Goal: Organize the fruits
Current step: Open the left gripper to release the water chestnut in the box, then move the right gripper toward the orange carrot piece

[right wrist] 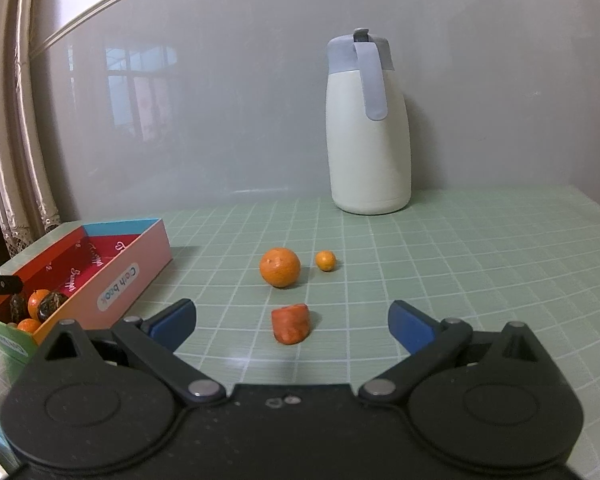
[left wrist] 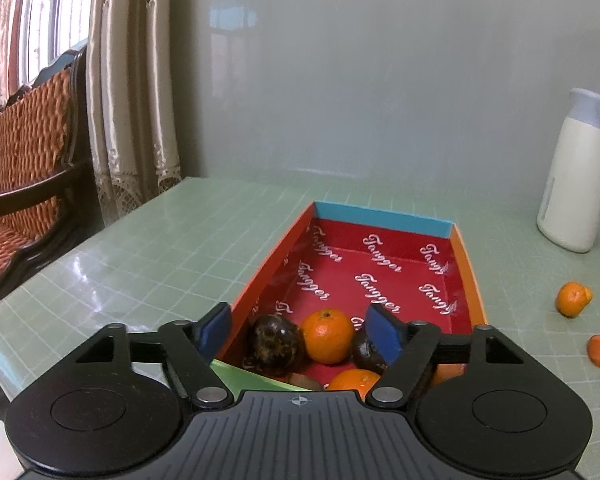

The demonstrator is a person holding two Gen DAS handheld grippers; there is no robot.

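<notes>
Spread wide and empty above the near end of a glossy red-lined cardboard box (left wrist: 384, 276), left tool (left wrist: 300, 330), with a round orange (left wrist: 327, 335) and dark wrinkled fruits (left wrist: 274, 340) just ahead between its fingers. Likewise wide and empty, right tool (right wrist: 292, 320) (blue rubbery pads), with a stubby carrot piece (right wrist: 291, 323) between its tips on the green gridded worktop (right wrist: 480, 264); further ahead, a dimpled orange (right wrist: 280, 267) and small kumquat (right wrist: 325, 261).

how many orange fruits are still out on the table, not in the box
2: a large orange on the green mat and a much smaller one just to its right, apart from it. The reddish chunk nearer the right tongs is not counted. None look hidden.
</notes>
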